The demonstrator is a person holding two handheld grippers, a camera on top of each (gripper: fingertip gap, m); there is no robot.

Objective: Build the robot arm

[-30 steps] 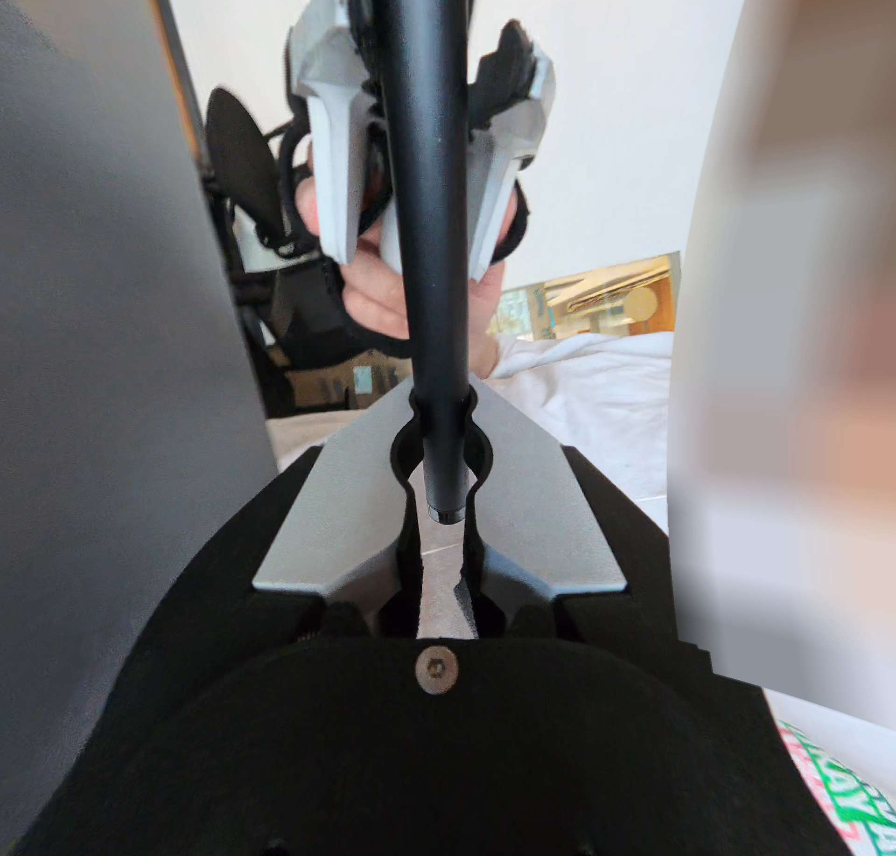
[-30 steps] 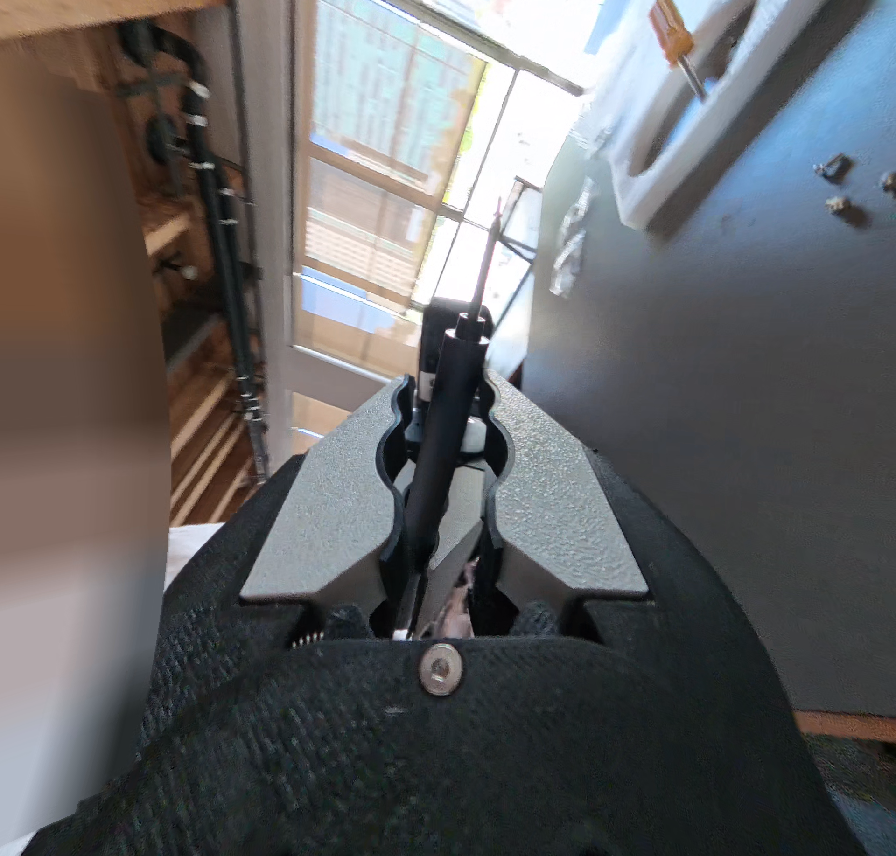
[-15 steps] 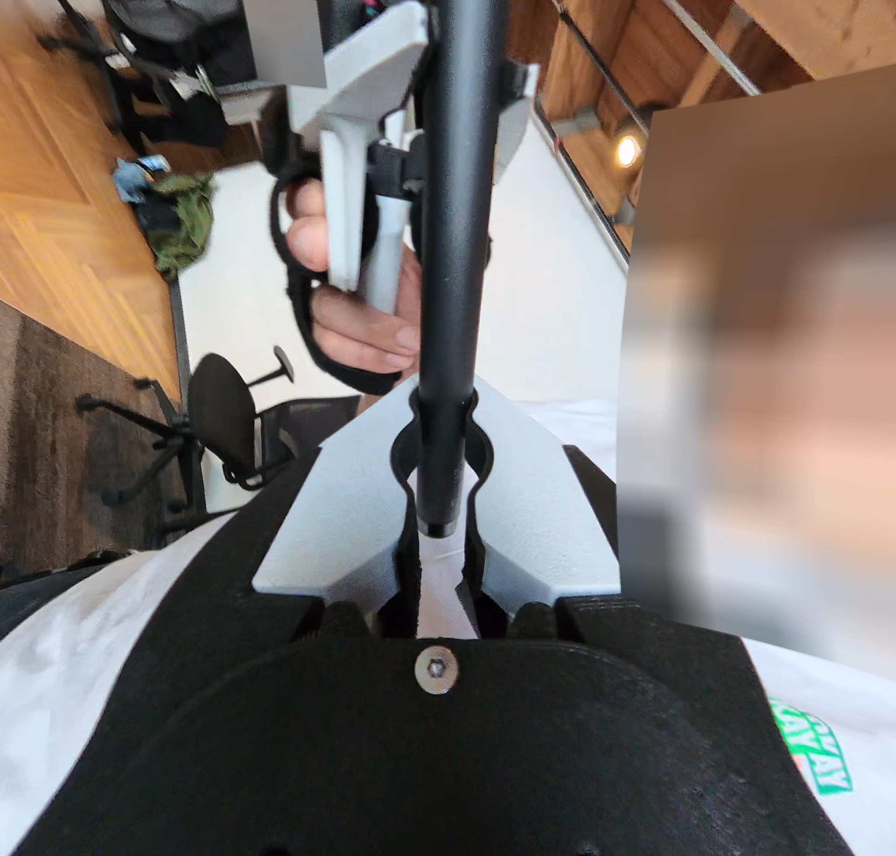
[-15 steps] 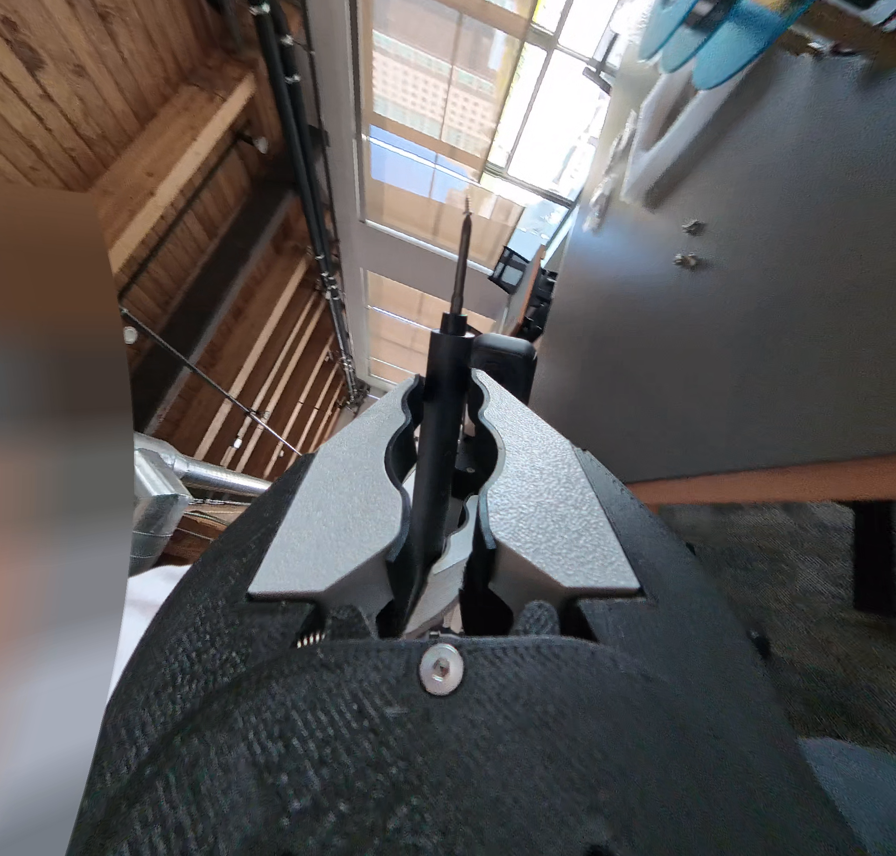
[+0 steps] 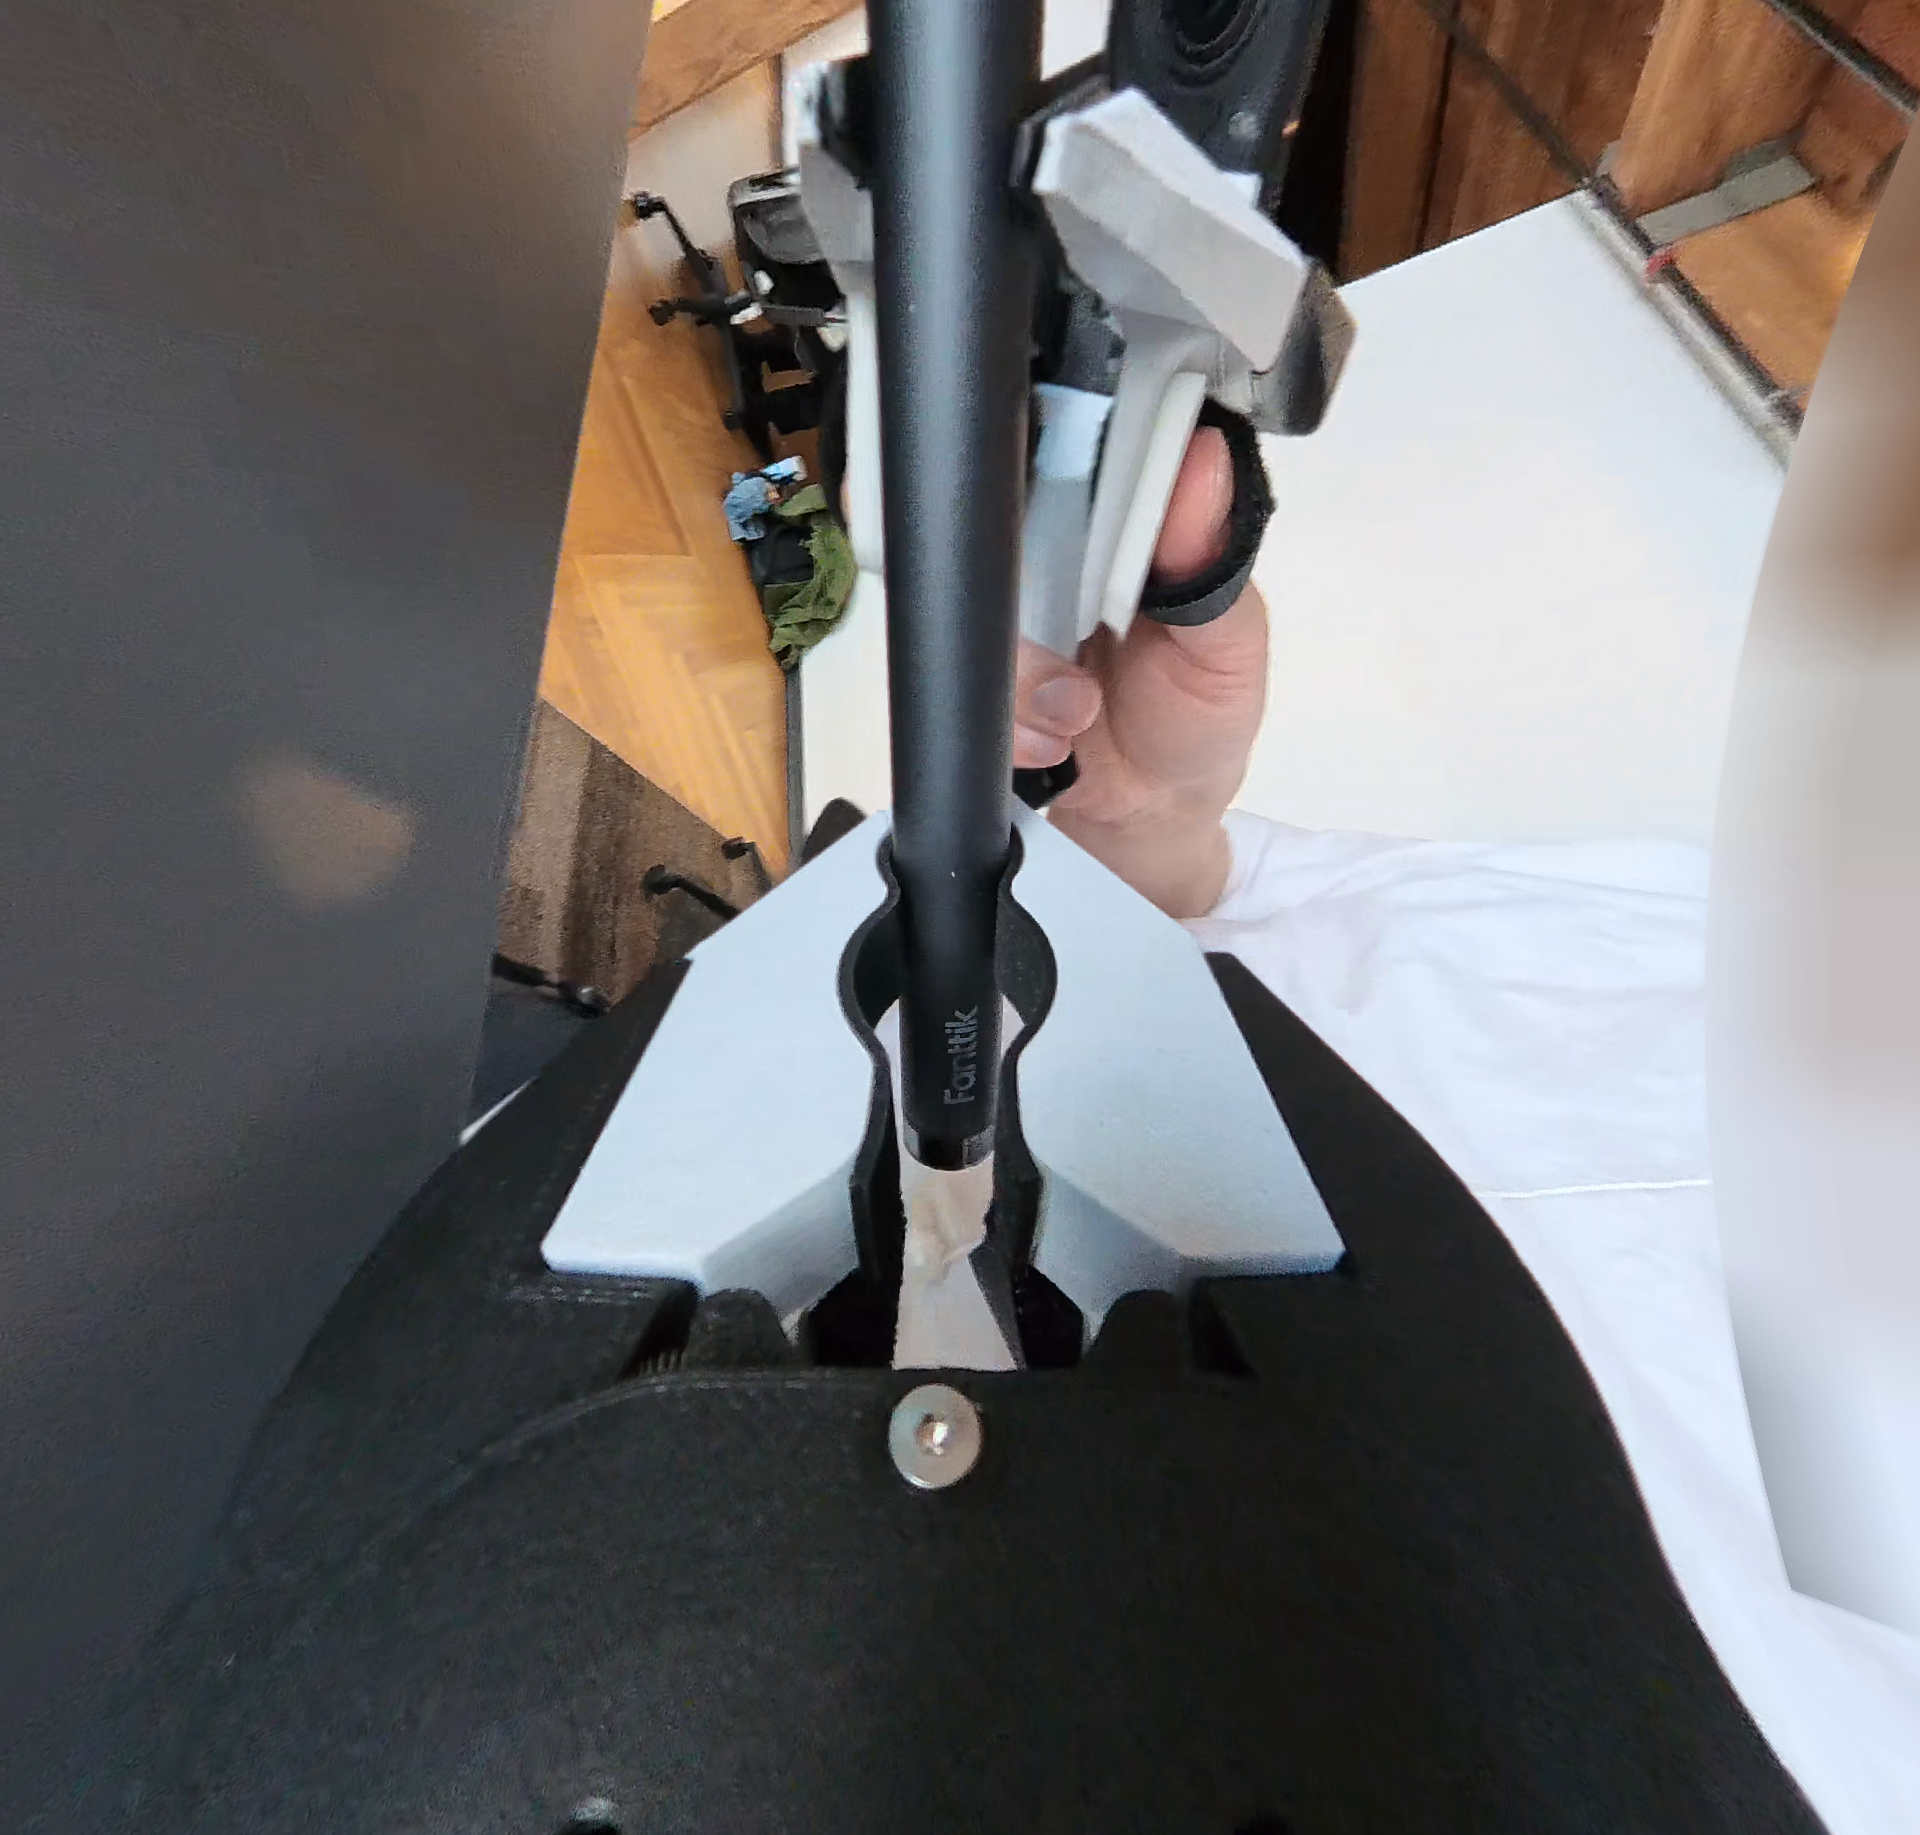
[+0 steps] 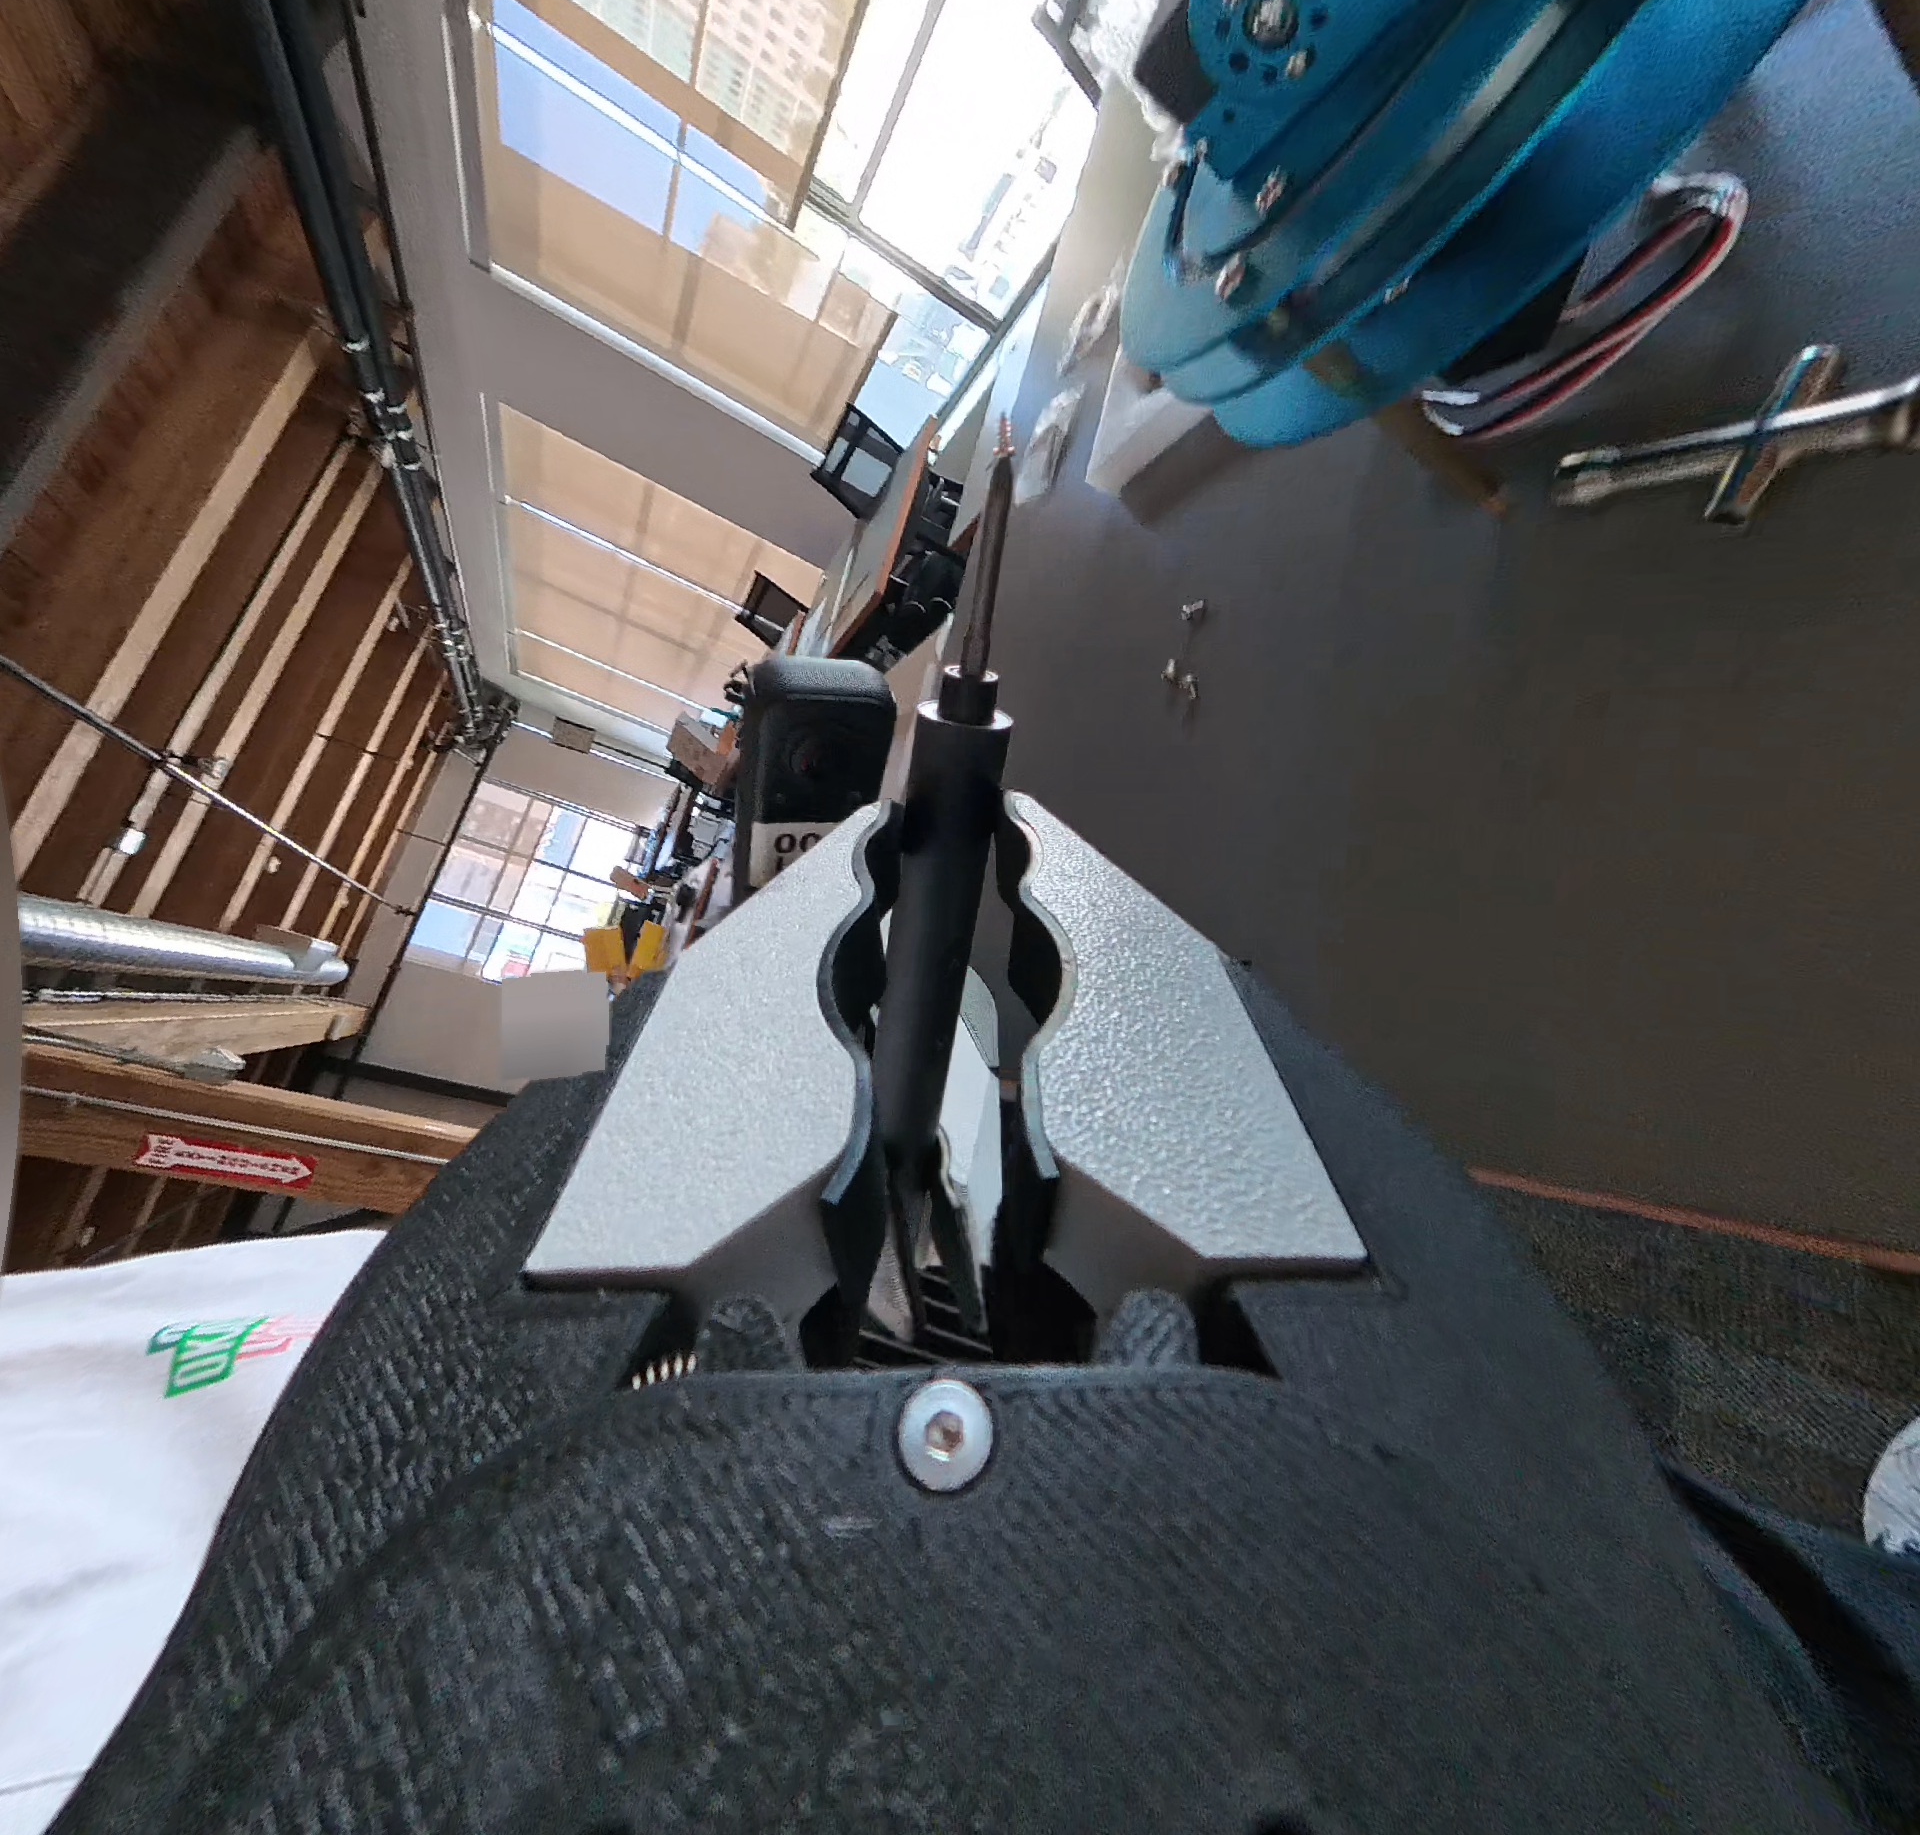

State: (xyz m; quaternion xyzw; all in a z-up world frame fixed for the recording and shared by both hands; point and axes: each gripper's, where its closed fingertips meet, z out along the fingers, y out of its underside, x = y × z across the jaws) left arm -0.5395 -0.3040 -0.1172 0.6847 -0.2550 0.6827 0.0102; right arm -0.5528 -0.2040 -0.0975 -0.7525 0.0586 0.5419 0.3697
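Observation:
Both grippers are shut on one black screwdriver. My left gripper [image 5: 951, 840] clamps its butt end; the handle [image 5: 951, 435] runs straight up the left wrist view. Farther along it, the right gripper's grey fingers [image 5: 1164, 216] and a person's hand [image 5: 1153, 736] show. In the right wrist view my right gripper [image 6: 945, 819] clamps the handle [image 6: 935, 912] near its front end. The thin bit [image 6: 987, 559] sticks out beyond the jaws, with a small screw [image 6: 1004, 429] on its tip. The left gripper's camera [image 6: 821, 757] shows just behind.
A dark grey tabletop [image 6: 1507, 798] fills the right of the right wrist view. On it are a blue disc assembly with wires [image 6: 1403, 175], a cross-shaped metal wrench [image 6: 1745, 455] and small loose screws [image 6: 1184, 642]. A white shirt [image 5: 1455, 1006] lies close behind. The grippers' ends are close to 10 centimetres from one another.
Both grippers have swung together with the screwdriver held between them. The blue disc assembly and the cross wrench have come closer in the right wrist view. Both grips are unchanged.

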